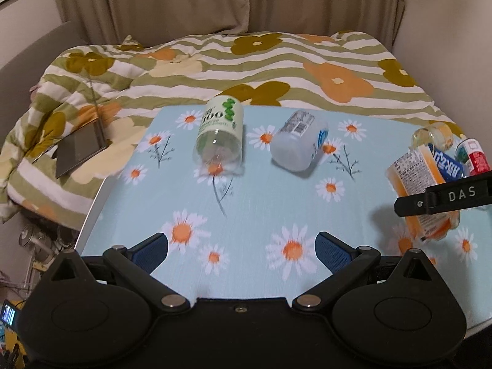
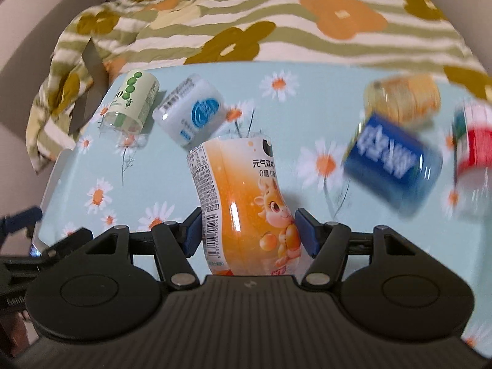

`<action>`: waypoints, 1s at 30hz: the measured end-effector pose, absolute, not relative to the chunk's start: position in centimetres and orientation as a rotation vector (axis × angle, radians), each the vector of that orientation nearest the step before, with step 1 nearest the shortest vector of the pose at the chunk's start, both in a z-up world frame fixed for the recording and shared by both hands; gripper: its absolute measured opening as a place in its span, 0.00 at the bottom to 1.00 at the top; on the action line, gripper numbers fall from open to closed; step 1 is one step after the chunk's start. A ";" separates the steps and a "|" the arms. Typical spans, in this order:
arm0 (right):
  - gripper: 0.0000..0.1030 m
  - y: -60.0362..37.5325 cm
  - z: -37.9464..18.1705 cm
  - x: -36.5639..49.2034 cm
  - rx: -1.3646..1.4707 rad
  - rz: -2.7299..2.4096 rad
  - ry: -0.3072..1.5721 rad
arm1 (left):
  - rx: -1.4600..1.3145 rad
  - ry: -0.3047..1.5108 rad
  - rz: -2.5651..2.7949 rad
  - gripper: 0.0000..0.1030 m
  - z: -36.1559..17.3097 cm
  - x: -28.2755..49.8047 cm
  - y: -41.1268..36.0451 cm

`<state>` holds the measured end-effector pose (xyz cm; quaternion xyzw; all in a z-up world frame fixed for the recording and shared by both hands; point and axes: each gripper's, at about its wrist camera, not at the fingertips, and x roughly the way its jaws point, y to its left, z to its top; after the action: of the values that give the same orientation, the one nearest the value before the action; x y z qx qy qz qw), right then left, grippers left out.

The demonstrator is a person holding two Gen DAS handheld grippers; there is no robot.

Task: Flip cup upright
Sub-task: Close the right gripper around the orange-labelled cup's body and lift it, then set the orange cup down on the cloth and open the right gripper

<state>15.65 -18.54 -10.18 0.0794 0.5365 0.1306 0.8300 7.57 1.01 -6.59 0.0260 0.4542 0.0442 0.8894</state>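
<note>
My right gripper (image 2: pixel 247 230) is shut on an orange cup (image 2: pixel 246 203) with a cartoon calf label, held roughly upright and slightly tilted over the table; it also shows in the left wrist view (image 1: pixel 421 190) with a black finger (image 1: pixel 442 198) across it. A green-label cup (image 1: pixel 220 132) and a white cup with a blue label (image 1: pixel 299 140) lie on their sides at the far side of the table. My left gripper (image 1: pixel 241 250) is open and empty above the near table edge.
The table has a light blue daisy cloth (image 1: pixel 255 203). A blue-label cup (image 2: pixel 392 166), a yellow cup (image 2: pixel 402 98) and a red-label cup (image 2: pixel 473 150) sit at the right, blurred. A flowered quilt (image 1: pixel 276 61) lies behind, with a dark tablet (image 1: pixel 80 150) on it.
</note>
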 end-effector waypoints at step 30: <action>0.88 -15.2 -15.1 12.8 0.387 -0.008 1.167 | 0.113 1.035 -0.023 1.00 -8.6 5.3 5.2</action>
<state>12.84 -15.24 -15.12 0.1815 0.5475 -0.0036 0.8169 5.29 5.15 -8.61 0.0539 0.4945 -0.0111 0.8674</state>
